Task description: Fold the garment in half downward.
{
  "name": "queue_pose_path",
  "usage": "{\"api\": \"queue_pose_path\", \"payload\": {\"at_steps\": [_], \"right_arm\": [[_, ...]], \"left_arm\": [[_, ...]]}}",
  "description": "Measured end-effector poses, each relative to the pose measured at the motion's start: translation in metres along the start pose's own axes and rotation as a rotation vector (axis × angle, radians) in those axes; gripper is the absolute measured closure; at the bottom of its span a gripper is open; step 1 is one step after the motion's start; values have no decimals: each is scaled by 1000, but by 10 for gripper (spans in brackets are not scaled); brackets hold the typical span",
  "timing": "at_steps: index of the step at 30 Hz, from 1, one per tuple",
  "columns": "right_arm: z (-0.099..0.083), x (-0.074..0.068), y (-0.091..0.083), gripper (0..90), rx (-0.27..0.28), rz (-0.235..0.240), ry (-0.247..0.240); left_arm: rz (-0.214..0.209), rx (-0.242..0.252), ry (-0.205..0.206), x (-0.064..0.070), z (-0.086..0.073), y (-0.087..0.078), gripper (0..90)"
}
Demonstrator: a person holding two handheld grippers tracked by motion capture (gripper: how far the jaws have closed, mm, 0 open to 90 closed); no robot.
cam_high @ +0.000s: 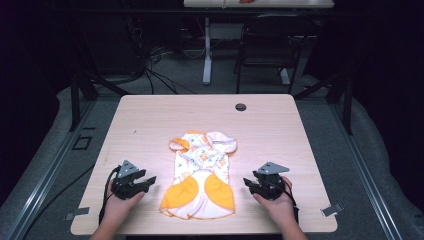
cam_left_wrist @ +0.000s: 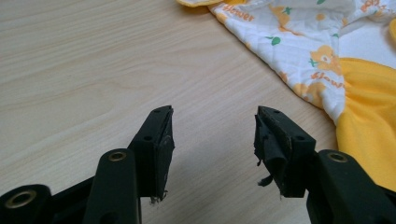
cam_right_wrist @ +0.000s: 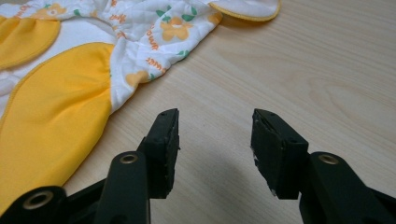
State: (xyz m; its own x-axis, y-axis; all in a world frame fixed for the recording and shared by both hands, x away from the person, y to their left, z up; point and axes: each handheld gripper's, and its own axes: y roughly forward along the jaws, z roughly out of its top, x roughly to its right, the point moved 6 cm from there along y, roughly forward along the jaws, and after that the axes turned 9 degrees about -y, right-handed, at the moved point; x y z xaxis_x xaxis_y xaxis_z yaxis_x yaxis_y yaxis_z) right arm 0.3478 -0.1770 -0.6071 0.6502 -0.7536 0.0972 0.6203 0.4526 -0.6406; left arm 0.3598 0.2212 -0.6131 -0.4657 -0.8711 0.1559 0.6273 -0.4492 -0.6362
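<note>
The baby romper point(cam_high: 201, 176) lies spread on the bench point(cam_high: 150, 120), untouched; left claw point(cam_high: 148, 181) and right claw point(cam_high: 248, 183) flank it, both wide and empty. Handling seemingly hasn't begun.

I am holding my left gripper point(cam_high: 148, 180) low in my left hand point(cam_high: 121, 199), its jaws standing apart with nothing between them and pointing forward and toward my right. I am holding my right gripper point(cam_high: 248, 182) in my right hand point(cam_high: 276, 200), its jaws also spread wide and empty, pointing toward my left. Both forearms are coming in from the near edge, and my two hands are sitting well apart at the same level.
</note>
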Motion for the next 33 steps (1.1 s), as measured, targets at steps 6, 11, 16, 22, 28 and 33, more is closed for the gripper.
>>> {"api": "queue_pose_path", "payload": {"at_steps": [6,11,16,22,28,33], "right_arm": [[-2,-3,2,565,-17,16,-35],[-1,-10,4,606,-37,40,-65],[4,-16,4,676,-29,58,-85],[11,-22,8,761,-46,104,-88],[27,-28,20,785,-74,134,-119],[40,-30,36,805,-84,138,-138]], "left_arm": [[-10,-2,3,2,0,1,514],[-19,-12,23,6,-1,2,553],[-40,-11,27,15,1,3,593],[-83,-29,32,23,7,9,688],[-127,-69,63,34,18,24,769],[-129,-86,83,39,28,39,821]]}}
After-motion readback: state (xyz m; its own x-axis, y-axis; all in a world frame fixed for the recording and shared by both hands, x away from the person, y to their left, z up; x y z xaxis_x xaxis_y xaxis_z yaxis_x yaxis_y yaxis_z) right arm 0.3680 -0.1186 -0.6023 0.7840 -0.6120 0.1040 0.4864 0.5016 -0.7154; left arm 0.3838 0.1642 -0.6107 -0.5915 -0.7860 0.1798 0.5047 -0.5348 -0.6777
